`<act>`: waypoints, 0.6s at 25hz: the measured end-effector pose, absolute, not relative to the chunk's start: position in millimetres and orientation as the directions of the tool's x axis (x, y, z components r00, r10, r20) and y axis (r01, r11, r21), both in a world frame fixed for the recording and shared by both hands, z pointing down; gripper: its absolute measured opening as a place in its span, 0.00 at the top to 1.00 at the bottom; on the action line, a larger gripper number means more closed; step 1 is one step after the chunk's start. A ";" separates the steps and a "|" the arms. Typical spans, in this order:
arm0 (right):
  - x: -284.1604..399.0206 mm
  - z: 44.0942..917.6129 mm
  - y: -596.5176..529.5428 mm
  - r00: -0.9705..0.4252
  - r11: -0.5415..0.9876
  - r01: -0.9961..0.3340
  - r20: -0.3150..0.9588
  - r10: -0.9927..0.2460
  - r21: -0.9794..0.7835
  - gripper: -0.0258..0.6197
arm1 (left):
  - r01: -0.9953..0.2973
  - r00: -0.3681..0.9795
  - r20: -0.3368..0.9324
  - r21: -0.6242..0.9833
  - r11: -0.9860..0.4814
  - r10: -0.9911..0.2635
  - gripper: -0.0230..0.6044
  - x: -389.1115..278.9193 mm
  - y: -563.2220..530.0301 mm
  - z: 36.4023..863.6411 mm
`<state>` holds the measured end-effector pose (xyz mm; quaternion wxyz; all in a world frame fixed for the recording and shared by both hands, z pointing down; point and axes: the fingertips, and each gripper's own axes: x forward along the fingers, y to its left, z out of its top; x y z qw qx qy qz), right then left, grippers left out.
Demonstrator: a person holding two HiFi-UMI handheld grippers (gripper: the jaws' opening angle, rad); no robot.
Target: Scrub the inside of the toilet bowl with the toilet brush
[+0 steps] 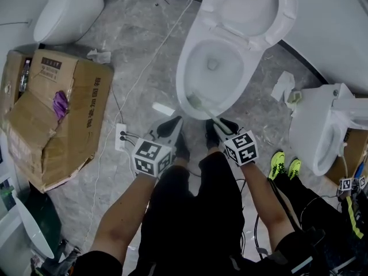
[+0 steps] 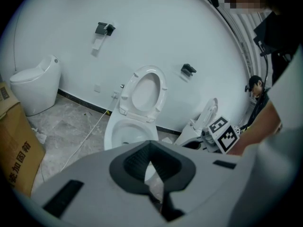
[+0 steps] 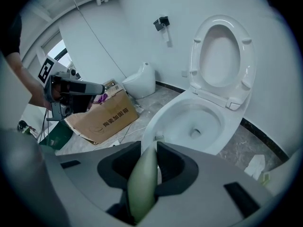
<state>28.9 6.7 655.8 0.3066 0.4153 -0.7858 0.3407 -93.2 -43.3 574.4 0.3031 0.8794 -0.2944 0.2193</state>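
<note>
Veined marble floor (image 1: 144,56); glossy oval toilet bowl (image 1: 184,68) holds slim green brush (image 1: 208,114).

Grey marbled stone floor (image 1: 132,27) meets plain white walls (image 2: 156,27), with a black skirting strip (image 2: 80,101) along the base. A spare white toilet (image 1: 66,7) stands at the left and another (image 1: 328,131) at the right. A battered cardboard box (image 1: 63,114) lies on the floor near a white cable (image 2: 90,131) and a socket block (image 1: 121,137). Two black fittings are on the wall, one high (image 2: 104,29) and one lower (image 2: 188,69). The light is even and cool.
</note>
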 end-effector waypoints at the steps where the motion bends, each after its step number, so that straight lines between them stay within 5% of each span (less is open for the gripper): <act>1: 27.5 656.3 4.4 -0.469 0.425 -0.860 0.764 -0.443 -0.282 0.79 | -0.652 0.730 0.564 0.404 -0.642 -0.386 0.95 -93.6 -44.0 574.7; 15: 25.9 655.7 -42.0 -0.467 0.435 -0.858 0.763 -0.447 -0.271 0.79 | -0.661 0.724 0.567 0.407 -0.630 -0.394 0.95 -90.6 -70.1 574.9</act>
